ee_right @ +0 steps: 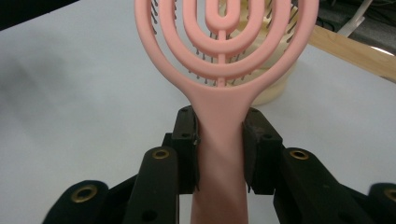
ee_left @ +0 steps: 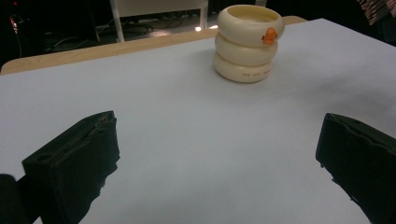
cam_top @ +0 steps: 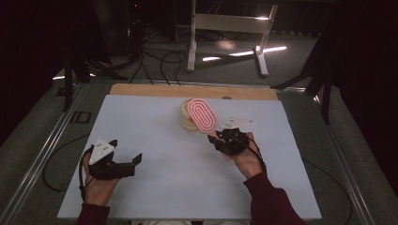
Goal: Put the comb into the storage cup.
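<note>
One pink hairbrush [ee_right: 223, 60] is being held by its handle, with the jaws of the right gripper [ee_right: 219, 140] pressing on either side of that handle just below the oval head. In the high view the brush [cam_top: 202, 115] is standing tilted above the white sheet, its head leaning over the near edge of the cream container [cam_top: 187, 118]. The head is showing a pattern of nested oval loops, and in the right gripper view dark bristles are showing through the gaps.

One cream container [ee_left: 249, 43] is sitting on the sheet toward the far middle of the table. It is looking like three rounded rings stacked one on another, open at the top, with one small orange mark on the upper ring and a line of small dark lettering on the lowest ring.

The right gripper [cam_top: 224, 139] is sitting in the person's right hand, just beside the container. The left gripper [cam_top: 123, 165] is hanging over the near left part of the sheet, well apart from the brush and the container; its two jaws are standing wide apart with nothing between them.

One white sheet [cam_top: 155, 140] is covering most of the one wooden table [cam_top: 141, 89].
</note>
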A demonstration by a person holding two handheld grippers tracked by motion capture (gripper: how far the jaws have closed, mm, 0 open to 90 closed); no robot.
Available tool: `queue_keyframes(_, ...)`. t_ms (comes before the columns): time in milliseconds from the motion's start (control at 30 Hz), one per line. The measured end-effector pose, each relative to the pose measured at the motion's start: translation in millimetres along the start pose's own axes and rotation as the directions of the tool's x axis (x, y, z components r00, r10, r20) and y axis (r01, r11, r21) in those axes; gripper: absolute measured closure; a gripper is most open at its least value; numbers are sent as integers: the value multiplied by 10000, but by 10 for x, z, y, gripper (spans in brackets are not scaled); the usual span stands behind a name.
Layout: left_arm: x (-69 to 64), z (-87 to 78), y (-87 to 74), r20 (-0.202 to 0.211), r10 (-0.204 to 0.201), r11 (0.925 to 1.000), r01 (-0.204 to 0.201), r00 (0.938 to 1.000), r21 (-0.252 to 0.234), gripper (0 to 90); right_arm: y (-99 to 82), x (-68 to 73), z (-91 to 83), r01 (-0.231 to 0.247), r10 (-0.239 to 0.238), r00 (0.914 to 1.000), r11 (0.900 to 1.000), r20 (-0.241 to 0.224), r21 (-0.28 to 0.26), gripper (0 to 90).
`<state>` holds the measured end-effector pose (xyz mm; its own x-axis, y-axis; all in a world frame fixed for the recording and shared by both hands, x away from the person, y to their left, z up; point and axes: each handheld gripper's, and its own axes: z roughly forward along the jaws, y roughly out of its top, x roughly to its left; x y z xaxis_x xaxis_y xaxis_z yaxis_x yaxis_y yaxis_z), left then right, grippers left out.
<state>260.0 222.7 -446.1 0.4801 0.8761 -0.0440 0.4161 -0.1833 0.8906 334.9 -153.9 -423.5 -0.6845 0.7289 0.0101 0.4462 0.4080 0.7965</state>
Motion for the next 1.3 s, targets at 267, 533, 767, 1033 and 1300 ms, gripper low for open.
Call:
queue_keyframes(267, -76, 83, 116, 175, 136, 9999, -136, 9998, 25, 1, 25, 49, 2, 36, -37, 10000, 9998, -34, -211, 698)
queue_keyframes(533, -151, 154, 244, 410, 189, 9998, -186, 9990, -81, 2, 44, 103, 25, 121, -125, 9999, 9993, -115, -362, 698)
queue_keyframes(767, -197, 213, 343, 670, 114, 9998, -102, 9977, -182, 1, 54, 139, 55, 223, -229, 9996, 9991, -175, -369, 697)
queue_keyframes(1033, -260, 261, 468, 904, 201, 9994, -174, 9957, -304, 1, 61, 172, 75, 233, -243, 9995, 9986, -200, -473, 698)
queue_keyframes(1300, -339, 332, 563, 1035, 380, 9991, -359, 9939, -223, 1, 81, 220, 98, 253, -266, 9993, 9983, -252, -529, 697)
